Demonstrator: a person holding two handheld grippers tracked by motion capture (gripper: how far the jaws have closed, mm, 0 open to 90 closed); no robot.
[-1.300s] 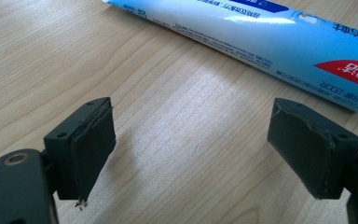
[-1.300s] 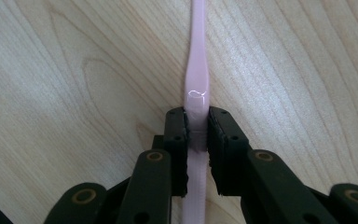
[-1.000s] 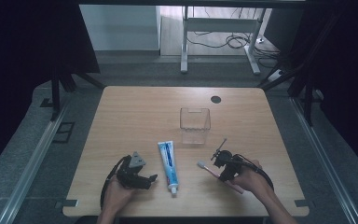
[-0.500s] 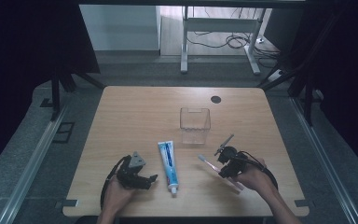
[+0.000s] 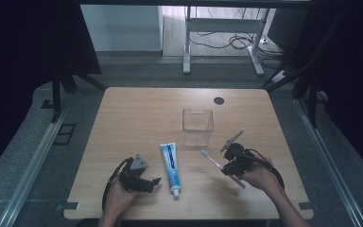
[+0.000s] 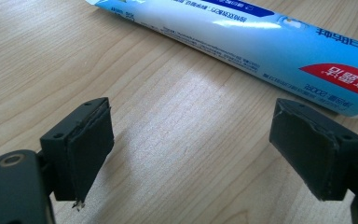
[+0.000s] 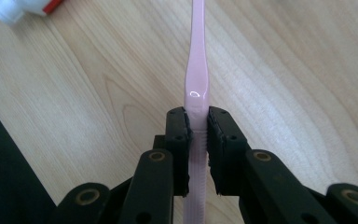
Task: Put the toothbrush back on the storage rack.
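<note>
The right gripper (image 5: 230,164) has its jaws clenched on a slim pink plastic toothbrush (image 7: 196,70) near the light wooden tabletop's (image 5: 137,113) near right corner — brush end pointing toward the middle. The left gripper (image 5: 142,182), by the near edge, rests with jaws released beside a blue-and-white toothpaste tube (image 6: 242,42). A clear square plastic cup (image 5: 197,126) stands mid-tabletop.

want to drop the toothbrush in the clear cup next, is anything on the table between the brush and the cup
Nothing visible stands in the way. The right gripper is shut on the pink toothbrush, and only bare table lies between it and the clear cup. The toothpaste tube lies off to the left, beside the open left gripper.
</note>
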